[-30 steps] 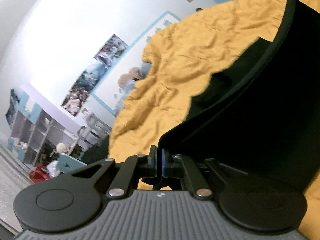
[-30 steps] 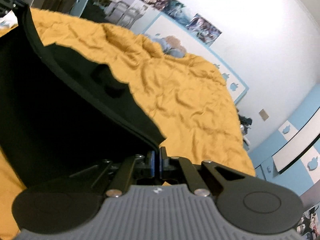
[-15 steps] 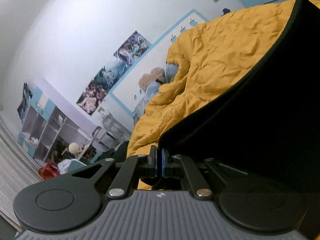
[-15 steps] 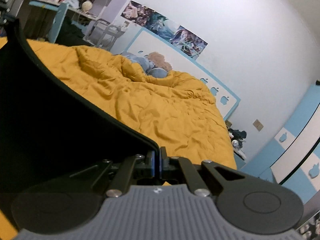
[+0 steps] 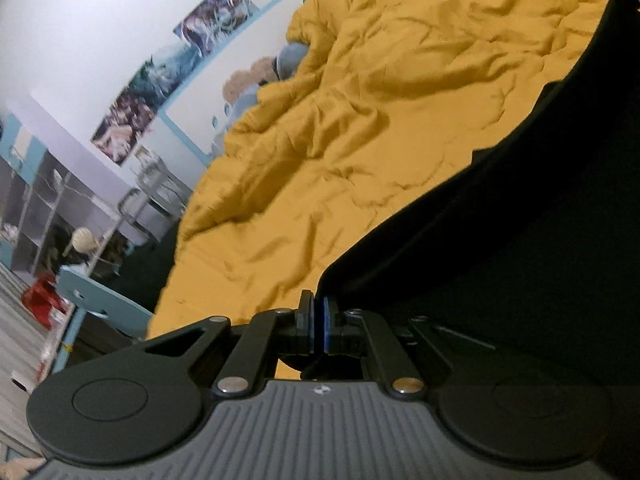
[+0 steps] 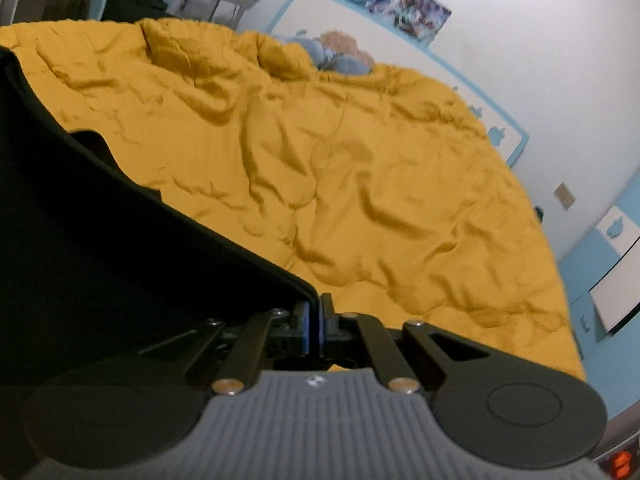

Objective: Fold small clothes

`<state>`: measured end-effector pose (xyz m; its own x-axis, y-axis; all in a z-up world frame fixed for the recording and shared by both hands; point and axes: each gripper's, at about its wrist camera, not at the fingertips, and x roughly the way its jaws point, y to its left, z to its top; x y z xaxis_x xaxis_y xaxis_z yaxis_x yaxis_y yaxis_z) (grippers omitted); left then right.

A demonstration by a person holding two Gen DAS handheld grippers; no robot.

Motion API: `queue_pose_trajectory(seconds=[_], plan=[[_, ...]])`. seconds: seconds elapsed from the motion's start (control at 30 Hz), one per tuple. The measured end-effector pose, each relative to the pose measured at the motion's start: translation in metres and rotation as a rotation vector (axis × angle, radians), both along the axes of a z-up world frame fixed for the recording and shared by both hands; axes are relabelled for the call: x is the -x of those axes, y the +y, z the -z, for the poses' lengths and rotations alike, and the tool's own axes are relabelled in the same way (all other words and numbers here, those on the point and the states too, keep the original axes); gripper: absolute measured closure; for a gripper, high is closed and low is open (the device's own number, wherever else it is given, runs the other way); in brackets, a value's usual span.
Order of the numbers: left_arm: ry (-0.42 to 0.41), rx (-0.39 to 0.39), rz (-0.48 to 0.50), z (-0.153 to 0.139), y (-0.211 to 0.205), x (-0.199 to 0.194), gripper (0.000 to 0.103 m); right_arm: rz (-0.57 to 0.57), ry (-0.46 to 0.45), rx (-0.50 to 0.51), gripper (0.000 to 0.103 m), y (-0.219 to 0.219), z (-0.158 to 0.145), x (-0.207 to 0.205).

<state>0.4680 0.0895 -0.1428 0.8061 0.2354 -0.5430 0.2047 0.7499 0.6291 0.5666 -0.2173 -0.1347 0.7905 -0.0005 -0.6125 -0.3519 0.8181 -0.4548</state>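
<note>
Currently: left gripper [image 5: 318, 322] and right gripper [image 6: 314, 322] each clamping corner of black garment [image 5: 520, 272], carrying it stretched over yellow quilt [image 6: 360, 184] ahead; next, lowering flat for folding.

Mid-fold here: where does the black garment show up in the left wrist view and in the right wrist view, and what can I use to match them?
Left wrist view: black garment fills the right and lower right, its edge running to the left hand-held gripper.
Right wrist view: black garment fills the left side, its edge running to the right hand-held gripper.
Shared landmark: the plush toys at the far end of the yellow quilt.
</note>
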Motion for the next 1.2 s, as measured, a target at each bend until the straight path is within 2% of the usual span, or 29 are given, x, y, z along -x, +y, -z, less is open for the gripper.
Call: queue_pose_trajectory(seconds=[0.13,0.2,0.23,0.27,0.33,0.5,0.63,0.83,0.93,1.0,1.13,1.2], plan=[[0.012,0.042,-0.035,0.009,0.006,-0.014,0.095,0.025,0.024,-0.018,0.103,0.000,0.020,-0.019],[-0.003,0.070,-0.062,0.008,0.008,-0.019,0.085,0.042,0.023,-0.018,0.103,0.000,0.024,-0.023],[-0.007,0.082,-0.075,0.007,0.008,-0.021,0.083,0.052,0.019,-0.016,0.095,0.000,0.025,-0.023],[-0.017,0.091,-0.099,0.004,0.010,-0.023,0.082,0.067,0.002,-0.008,0.083,-0.001,0.024,-0.024],[-0.026,0.124,-0.142,-0.004,0.019,-0.022,0.075,0.090,-0.028,0.001,0.072,-0.005,0.017,-0.020],[-0.022,0.222,-0.195,-0.038,0.040,-0.004,0.072,0.114,0.011,-0.097,0.072,-0.025,-0.014,0.002],[0.017,0.350,-0.194,-0.075,0.053,0.033,0.071,0.110,0.096,-0.204,0.069,-0.034,-0.045,0.039],[0.115,0.564,-0.113,-0.109,0.065,0.107,0.059,0.110,0.235,-0.375,0.068,-0.053,-0.075,0.118],[0.139,0.655,-0.095,-0.109,0.073,0.152,0.055,0.125,0.279,-0.446,0.064,-0.067,-0.073,0.161],[0.145,0.701,-0.096,-0.102,0.080,0.178,0.044,0.136,0.289,-0.475,0.060,-0.076,-0.067,0.188],[0.178,0.812,-0.107,-0.082,0.100,0.211,0.041,0.168,0.310,-0.537,0.057,-0.099,-0.048,0.237],[0.206,0.851,-0.107,-0.072,0.110,0.217,0.035,0.192,0.315,-0.566,0.057,-0.109,-0.040,0.253]])
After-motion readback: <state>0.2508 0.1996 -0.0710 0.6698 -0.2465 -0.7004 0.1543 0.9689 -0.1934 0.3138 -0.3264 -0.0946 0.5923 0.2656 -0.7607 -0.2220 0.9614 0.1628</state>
